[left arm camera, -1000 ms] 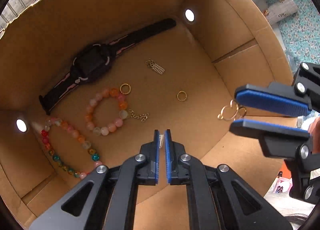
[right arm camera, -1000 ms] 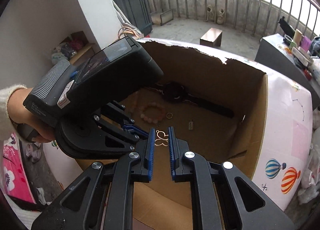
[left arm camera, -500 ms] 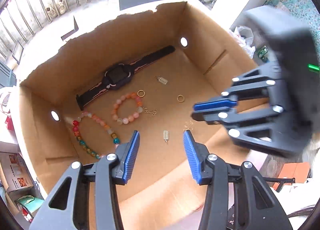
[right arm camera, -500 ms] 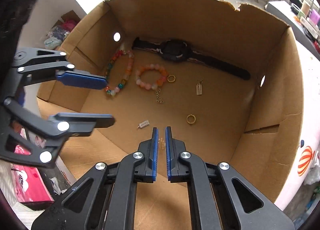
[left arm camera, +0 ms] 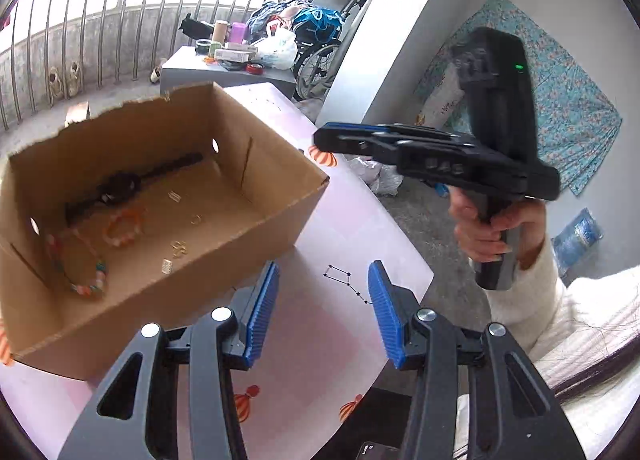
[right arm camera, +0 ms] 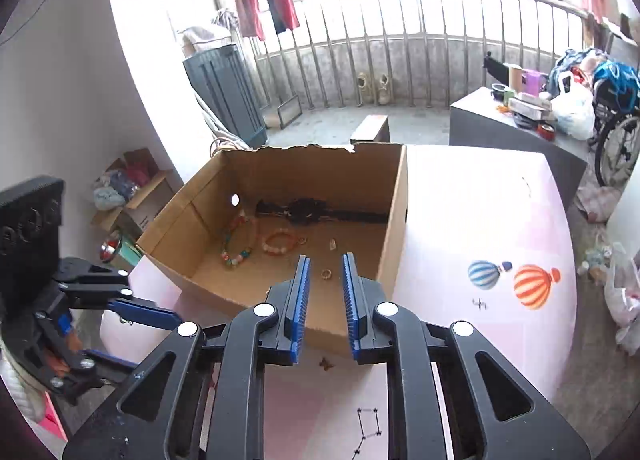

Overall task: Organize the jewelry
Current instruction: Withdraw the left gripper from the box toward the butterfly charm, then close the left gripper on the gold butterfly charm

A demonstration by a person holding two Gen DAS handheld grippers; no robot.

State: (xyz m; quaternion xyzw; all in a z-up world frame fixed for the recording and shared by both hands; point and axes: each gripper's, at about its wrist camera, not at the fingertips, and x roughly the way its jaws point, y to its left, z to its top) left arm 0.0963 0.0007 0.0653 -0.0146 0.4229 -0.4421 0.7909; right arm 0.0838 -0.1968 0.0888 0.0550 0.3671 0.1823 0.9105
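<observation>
From my left camera, the black wristwatch [left arm camera: 120,185] and the orange bead bracelet [left arm camera: 122,226] inside the brown cardboard box [left arm camera: 224,256] are smeared by blur. The small gold pieces [left arm camera: 179,248] beside them are too tiny to tell apart. From my right camera, the box's right wall hides the watch strap's end [right arm camera: 372,217], and the picture's edge cuts off my left hand-held gripper [right arm camera: 132,336].

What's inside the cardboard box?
Inside the cardboard box lie a black watch, two bead bracelets, a gold ring and small charms. The near wall hides the front floor strip.
</observation>
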